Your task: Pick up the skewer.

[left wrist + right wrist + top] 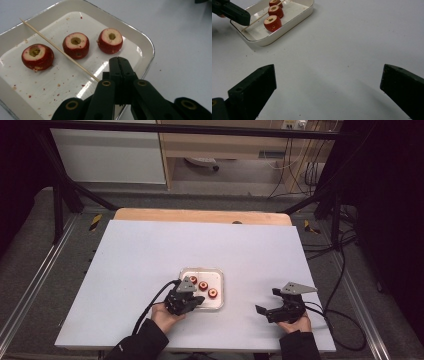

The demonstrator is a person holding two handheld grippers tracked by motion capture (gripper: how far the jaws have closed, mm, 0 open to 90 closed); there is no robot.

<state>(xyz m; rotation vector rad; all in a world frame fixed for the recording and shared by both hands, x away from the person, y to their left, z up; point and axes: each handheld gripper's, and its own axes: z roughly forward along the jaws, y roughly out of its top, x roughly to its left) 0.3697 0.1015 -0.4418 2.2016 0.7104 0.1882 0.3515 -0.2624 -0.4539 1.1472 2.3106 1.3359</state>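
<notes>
Pinching the near end of a thin wooden skewer (pixel 58 50), the left gripper (pixel 119 62) had its two black jaws pressed together over the edge of a white tray (pixel 147 50). The stick ran from the jaw tips across the tray floor, passing between the left red fruit piece (pixel 37 56) and the middle red fruit piece (pixel 75 45), and its far end reached the far rim. A third red fruit piece (pixel 110 40) stood just beside the jaw tips, apart from the stick. All three pieces were round, red outside and pale on the cut top, each with a hole through the centre. Small red crumbs were lying on the tray floor.

In the high view, the tray (pixel 218 306) sat on the white table (pixel 150 255) near the front edge, a little left of the middle, and the left gripper (pixel 192 301) was at its near left corner, held by the person's left hand (pixel 165 316).

The right gripper (pixel 265 311) rested well apart from the tray, to its right, in the person's right hand (pixel 295 324). In the right gripper view its jaws were spread wide, with nothing but bare table between them, and the tray (pixel 287 25) with the skewer (pixel 259 18) appeared far off at the upper left.

I could not read any brand, label or writing on the tray, the grippers or the table.
</notes>
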